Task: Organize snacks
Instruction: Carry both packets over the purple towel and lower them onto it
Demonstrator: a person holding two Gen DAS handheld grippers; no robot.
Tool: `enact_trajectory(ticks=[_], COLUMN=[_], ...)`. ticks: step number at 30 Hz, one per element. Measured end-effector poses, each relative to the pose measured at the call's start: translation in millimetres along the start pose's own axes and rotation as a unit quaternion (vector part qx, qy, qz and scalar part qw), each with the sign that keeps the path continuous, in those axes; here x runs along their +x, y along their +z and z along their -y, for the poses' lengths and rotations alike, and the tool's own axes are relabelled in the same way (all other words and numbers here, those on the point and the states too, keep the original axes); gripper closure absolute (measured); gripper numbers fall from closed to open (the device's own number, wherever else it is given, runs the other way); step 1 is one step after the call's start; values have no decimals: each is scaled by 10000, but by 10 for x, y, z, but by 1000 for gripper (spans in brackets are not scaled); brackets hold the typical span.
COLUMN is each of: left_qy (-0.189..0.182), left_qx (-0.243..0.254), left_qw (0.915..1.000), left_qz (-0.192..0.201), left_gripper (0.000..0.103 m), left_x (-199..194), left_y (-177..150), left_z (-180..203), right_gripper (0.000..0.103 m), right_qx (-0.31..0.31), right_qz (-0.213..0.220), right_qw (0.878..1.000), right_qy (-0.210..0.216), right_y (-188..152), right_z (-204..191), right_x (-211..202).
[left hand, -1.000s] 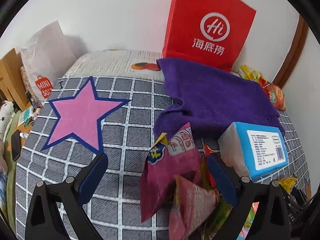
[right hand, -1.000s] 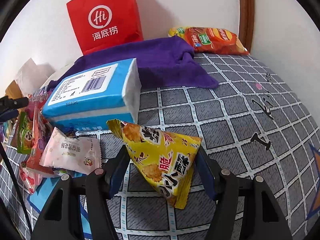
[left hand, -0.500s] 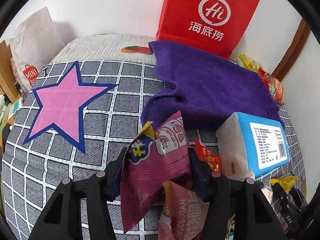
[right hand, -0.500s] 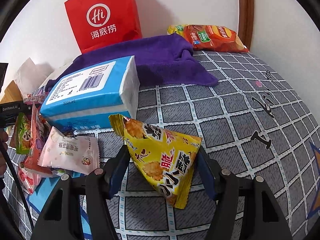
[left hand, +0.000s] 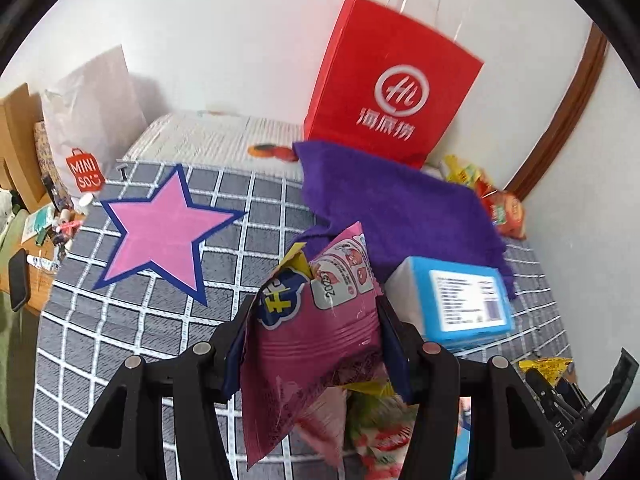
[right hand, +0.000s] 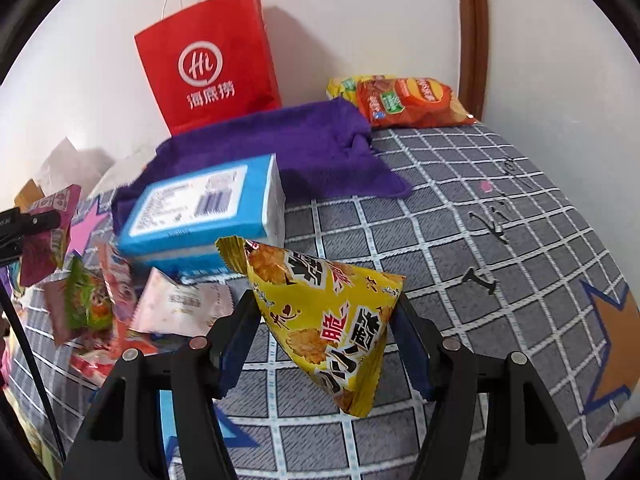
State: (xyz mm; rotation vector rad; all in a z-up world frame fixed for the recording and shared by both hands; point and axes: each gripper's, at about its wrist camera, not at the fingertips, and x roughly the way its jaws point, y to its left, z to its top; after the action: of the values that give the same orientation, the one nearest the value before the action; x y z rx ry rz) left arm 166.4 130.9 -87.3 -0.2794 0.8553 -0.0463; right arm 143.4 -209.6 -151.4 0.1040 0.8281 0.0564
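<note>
Across both wrist views a grey checked bed cover point(right hand: 460, 240) is seen, printed with a pink star point(left hand: 160, 236) at 9 o'clock in the left view and an orange star point(right hand: 616, 344) at 3 o'clock in the right view. Against the white wall at 12 o'clock a red paper bag point(left hand: 392, 92) is stood upright, with a purple towel point(right hand: 288, 144) spread on the cover just in front of it, touching its base. A blue tissue pack point(right hand: 204, 204) is laid flat at the towel's near edge, overlapping it. An orange chip bag point(right hand: 412, 100) is lodged in the far corner, at 1 o'clock in the right view, beside a brown door frame. A white Miniso bag point(left hand: 92, 124) is propped at 10 o'clock in the left view.

A loose pile of small snack packets point(right hand: 120, 304) is spread at 8 o'clock in the right view, below the tissue pack.

The pink snack packet point(left hand: 316, 332) is clamped between the fingers of the left gripper point(left hand: 312, 340), pads pressed on both sides, and it is held clear of the cover, upright with its top toward 12 o'clock. The yellow triangular snack packet point(right hand: 332, 320) is clamped between the fingers of the right gripper point(right hand: 324, 344), held above the cover, its pointed end toward 10 o'clock.
</note>
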Motion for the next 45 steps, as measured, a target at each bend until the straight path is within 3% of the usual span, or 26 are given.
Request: enact_trajectory(ticks=[8,20,31,45], left_qy=[-153,-200,-89,78], left_qx=[137,465,460,482], left_qw=[9995,9974,9979,9986], left_qz=[221,504,441,222], left_gripper=[49,48,48,48], left_x=[-378,-569,-231,349], left_y=[82,404,729,1097], left_z=[194,551,673,632], right_gripper=[38,38,38,38], right_qx=[18,-57,-170,-26], right_qz=[95,371,447,310], right_qw=[9999,9993,9984,9983], right_qy=[-47,74,309,499], right_y=[190,727,1302,1745], right_z=[-32,-155,-218,-261], right_x=[-344,-636,-403,206])
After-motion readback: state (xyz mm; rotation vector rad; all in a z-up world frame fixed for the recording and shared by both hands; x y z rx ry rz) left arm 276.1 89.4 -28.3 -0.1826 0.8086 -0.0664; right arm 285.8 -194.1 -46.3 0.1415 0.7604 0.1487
